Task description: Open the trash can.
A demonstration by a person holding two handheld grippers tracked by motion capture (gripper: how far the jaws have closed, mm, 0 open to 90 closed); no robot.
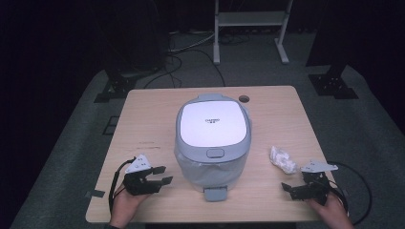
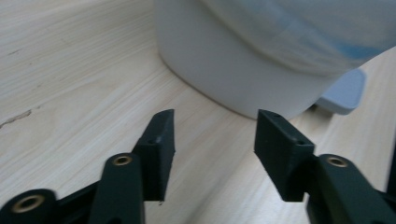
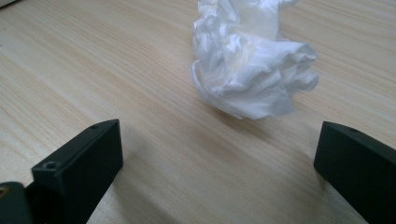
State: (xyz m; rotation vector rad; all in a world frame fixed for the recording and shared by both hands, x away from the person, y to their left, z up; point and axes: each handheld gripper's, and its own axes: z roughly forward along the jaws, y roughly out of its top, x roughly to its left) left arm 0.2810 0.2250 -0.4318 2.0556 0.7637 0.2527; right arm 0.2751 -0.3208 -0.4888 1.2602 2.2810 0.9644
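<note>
left claw (image 2: 215, 135): part-open, empty, near bin (image 1: 213, 138) | right claw (image 3: 219, 158): wide, empty, near tissue (image 3: 250, 65)

The left hand-held gripper (image 1: 160, 174) hovers near the bench's (image 1: 143, 124) front left corner, jaws part open and empty, while the right hand-held gripper (image 1: 290, 187), jaws wide apart, sits near the front right corner.

**What the handheld rigs looked like**

Both were matte black plastic. The left gripper (image 1: 157, 174) and right gripper (image 1: 292, 189) each carried a grey three-cornered plate on top and trailed a black cable that looped behind the hand. Up close, the fingers (image 2: 161, 140) were blocky, flat-faced slabs with small holes, and brass-coloured rivets sat in the linkage arms. Bare hands, no sleeves showing.
</note>
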